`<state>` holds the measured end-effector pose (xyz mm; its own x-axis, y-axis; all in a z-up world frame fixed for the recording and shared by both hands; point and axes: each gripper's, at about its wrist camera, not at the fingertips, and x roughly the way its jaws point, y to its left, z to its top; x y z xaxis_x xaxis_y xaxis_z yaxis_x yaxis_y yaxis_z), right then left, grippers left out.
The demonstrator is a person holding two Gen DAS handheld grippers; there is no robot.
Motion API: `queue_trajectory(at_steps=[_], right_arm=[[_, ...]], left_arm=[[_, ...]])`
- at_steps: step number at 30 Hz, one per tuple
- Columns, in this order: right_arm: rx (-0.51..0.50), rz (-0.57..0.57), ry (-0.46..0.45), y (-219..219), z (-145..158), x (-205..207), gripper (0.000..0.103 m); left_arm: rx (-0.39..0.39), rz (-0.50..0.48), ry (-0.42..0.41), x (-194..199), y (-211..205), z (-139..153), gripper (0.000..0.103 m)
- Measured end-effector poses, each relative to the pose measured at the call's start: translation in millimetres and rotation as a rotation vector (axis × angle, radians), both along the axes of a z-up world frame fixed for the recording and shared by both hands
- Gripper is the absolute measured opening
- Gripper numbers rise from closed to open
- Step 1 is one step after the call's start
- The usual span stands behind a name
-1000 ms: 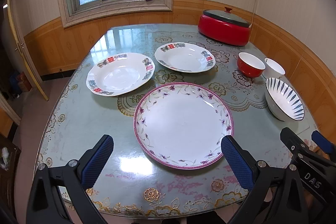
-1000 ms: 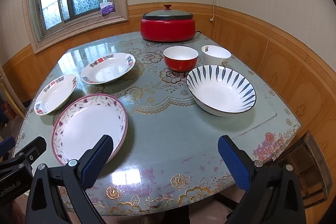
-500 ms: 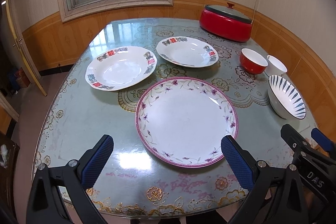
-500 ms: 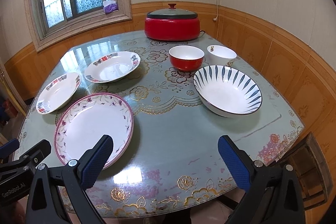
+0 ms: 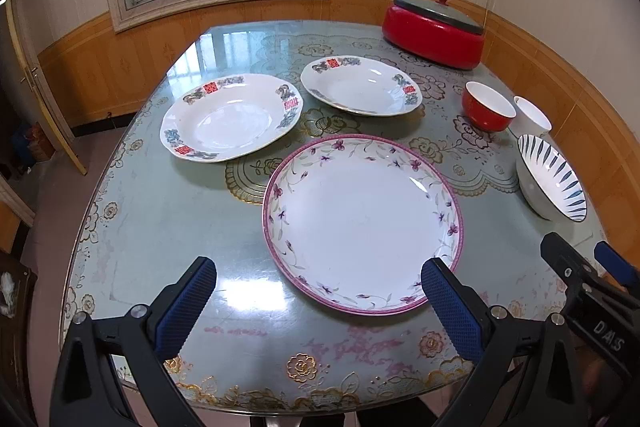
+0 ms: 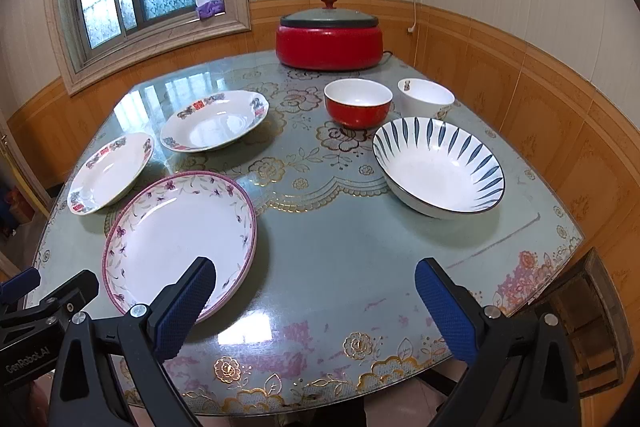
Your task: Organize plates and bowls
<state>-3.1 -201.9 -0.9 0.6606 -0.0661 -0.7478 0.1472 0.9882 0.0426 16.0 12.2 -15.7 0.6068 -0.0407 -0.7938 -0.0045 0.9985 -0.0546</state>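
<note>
The bench (image 5: 168, 211) carries three plates on its left and three bowls on its right. The pink-rimmed plate (image 5: 362, 223) lies nearest, just ahead of the left hand-held gripper (image 5: 318, 301), whose jaws are wide and empty; the right hand-held gripper (image 6: 314, 301) is likewise spread. Best to pinch a rim squarely before lifting and stacking.
</note>
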Motion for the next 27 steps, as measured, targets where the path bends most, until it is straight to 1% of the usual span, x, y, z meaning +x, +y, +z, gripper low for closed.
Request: queue_trajectory(at_steps=[2,5,7,10,13,15,16,19,21,23,25,27], right_arm=[[0.028,0.022,0.013,-1.8,-1.8,4.9,0.099],[0.035,0.059,0.043,-0.3,-6.9,15.4,0.093],[0.027,0.095,0.054,2.9,-9.1,21.9,0.091],[0.015,0.173,0.063,9.9,-12.7,34.7,0.089],[0.019,0.248,0.088,16.4,-19.3,50.6,0.078],[0.016,0.293,0.123,21.6,-28.1,65.0,0.067],[0.01,0.313,0.138,24.2,-32.5,71.4,0.066],[0.009,0.346,0.192,26.7,-47.4,88.6,0.056],[0.036,0.367,0.229,25.1,-57.3,99.5,0.047],[0.066,0.388,0.258,23.3,-65.2,108.8,0.043],[0.085,0.402,0.279,21.2,-70.2,115.1,0.042],[0.116,0.421,0.297,20.0,-75.7,122.2,0.042]], left_arm=[[0.008,0.005,0.0,1.2,2.4,0.0,0.103],[0.014,0.041,-0.008,5.0,9.5,-0.4,0.103],[-0.002,0.05,-0.009,10.0,15.7,-1.5,0.103],[-0.033,0.076,0.017,19.1,25.8,-5.7,0.103],[-0.031,0.108,0.039,28.1,35.8,-13.4,0.103],[-0.032,0.129,0.061,34.4,42.7,-19.8,0.103],[-0.039,0.135,0.066,37.6,46.2,-23.0,0.103],[-0.034,0.148,0.079,47.8,52.0,-31.5,0.103],[-0.015,0.158,0.098,54.9,53.5,-38.6,0.103],[-0.017,0.16,0.114,60.4,54.9,-44.4,0.103],[-0.046,0.159,0.13,64.6,56.6,-50.9,0.103],[-0.078,0.158,0.139,67.2,56.3,-55.2,0.1]])
